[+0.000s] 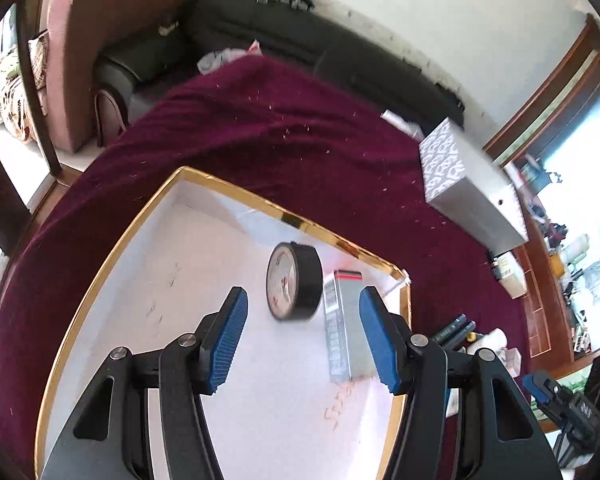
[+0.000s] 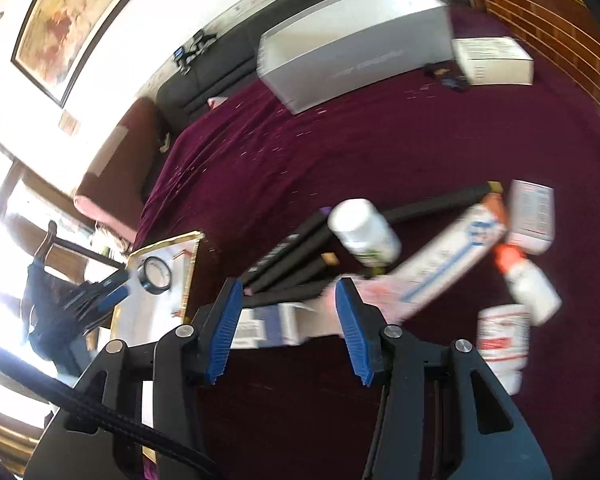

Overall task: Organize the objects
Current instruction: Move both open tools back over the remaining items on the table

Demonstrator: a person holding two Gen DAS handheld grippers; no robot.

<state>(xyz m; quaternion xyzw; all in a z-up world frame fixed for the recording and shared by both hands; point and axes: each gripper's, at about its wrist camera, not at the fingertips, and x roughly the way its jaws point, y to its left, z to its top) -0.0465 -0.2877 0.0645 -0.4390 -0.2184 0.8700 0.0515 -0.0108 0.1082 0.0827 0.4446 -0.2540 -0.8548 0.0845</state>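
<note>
Over the tray [image 1: 100, 280], left tongs [image 1: 304, 336] gape wide, empty, angled down; right tongs [image 2: 290, 320] likewise above markers [image 2: 296, 264].

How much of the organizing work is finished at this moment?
Early stage. Done: the tape roll and a silver box lie in the gold-rimmed tray. In hand: nothing; the left gripper and right gripper are open. Left: the white bottles, black markers and toothpaste box on the cloth.

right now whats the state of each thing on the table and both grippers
left hand-held gripper: open, empty, over tray
right hand-held gripper: open, empty
tray: open, holds two things
tape roll: on edge
silver box: lying flat
white bottle: capped, on its side
</note>
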